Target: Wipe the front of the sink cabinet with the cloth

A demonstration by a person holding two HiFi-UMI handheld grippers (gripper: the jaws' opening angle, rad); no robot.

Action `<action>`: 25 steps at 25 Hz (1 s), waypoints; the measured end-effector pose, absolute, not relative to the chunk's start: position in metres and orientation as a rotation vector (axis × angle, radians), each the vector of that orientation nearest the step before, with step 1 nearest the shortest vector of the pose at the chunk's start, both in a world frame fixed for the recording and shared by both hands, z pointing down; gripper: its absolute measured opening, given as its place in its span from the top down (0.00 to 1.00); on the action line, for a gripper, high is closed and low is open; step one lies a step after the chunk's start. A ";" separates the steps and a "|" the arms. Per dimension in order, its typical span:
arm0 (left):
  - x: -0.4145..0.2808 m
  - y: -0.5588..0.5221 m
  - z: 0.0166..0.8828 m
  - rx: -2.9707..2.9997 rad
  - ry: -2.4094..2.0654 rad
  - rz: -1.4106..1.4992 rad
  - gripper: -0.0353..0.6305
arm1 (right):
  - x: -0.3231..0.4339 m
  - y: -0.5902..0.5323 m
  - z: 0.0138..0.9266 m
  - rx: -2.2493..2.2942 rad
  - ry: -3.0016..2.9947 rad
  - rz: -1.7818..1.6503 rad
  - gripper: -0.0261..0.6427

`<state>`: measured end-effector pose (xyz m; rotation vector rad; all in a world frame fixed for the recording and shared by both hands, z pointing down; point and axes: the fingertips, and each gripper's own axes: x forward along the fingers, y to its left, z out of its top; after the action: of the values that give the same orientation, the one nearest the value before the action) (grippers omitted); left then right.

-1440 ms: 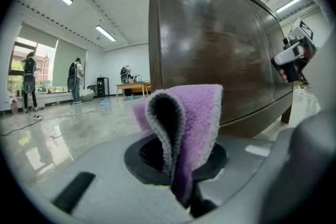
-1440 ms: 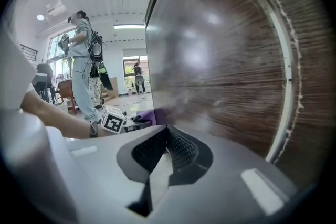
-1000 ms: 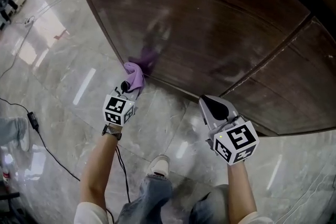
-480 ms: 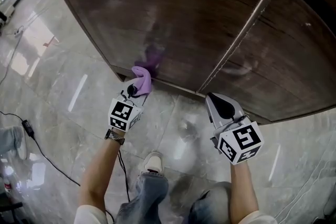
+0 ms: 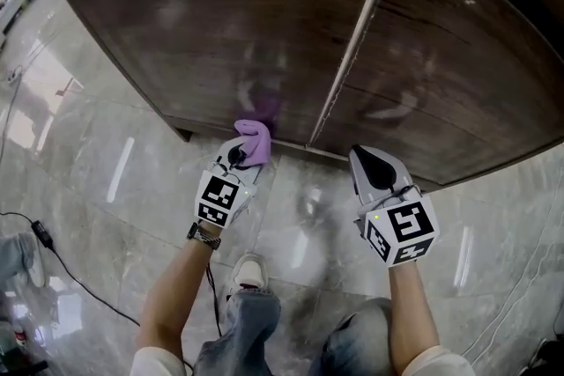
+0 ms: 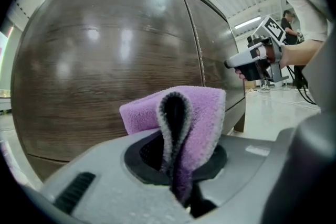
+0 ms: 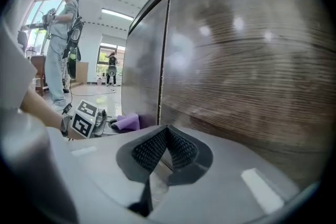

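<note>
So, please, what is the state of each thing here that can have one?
Left tongs: shut on the cloth.
Right tongs: shut, empty.
Cloth: folded, held low near the left cabinet door.
Left cabinet door: closed.
Right cabinet door: closed.

Floor [image 5: 106, 145] is glossy grey marble tile, pretty reflective. Dark wood sink cabinet [image 5: 220, 31] stands on it across the top, black cable [image 5: 79, 282] snakes through the lower left, white shoe [image 5: 249, 270] planted bottom centre.

Cabinet [image 5: 220, 31] top past the view's edge; cloth [image 6: 202, 113] tail inside left tongs [image 6: 181, 162]
</note>
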<state>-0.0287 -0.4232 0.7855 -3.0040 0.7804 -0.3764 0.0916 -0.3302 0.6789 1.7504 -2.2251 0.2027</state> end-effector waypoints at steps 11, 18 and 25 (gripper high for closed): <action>0.073 -0.355 0.763 -3.002 0.328 -0.359 0.87 | 0.141 -0.304 0.674 1.883 -2.118 0.220 0.95; 0.112 -0.328 0.766 -3.025 0.222 -0.330 0.87 | 0.185 -0.286 0.669 2.012 -2.015 0.203 0.95; 0.148 -0.305 0.768 -3.027 0.111 -0.324 0.87 | 0.245 -0.261 0.663 2.234 -1.856 0.206 0.95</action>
<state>0.1481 -0.3053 0.7676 -3.0272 0.1106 -0.3242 0.2452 -0.2613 0.6628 2.2341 -1.8562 0.2058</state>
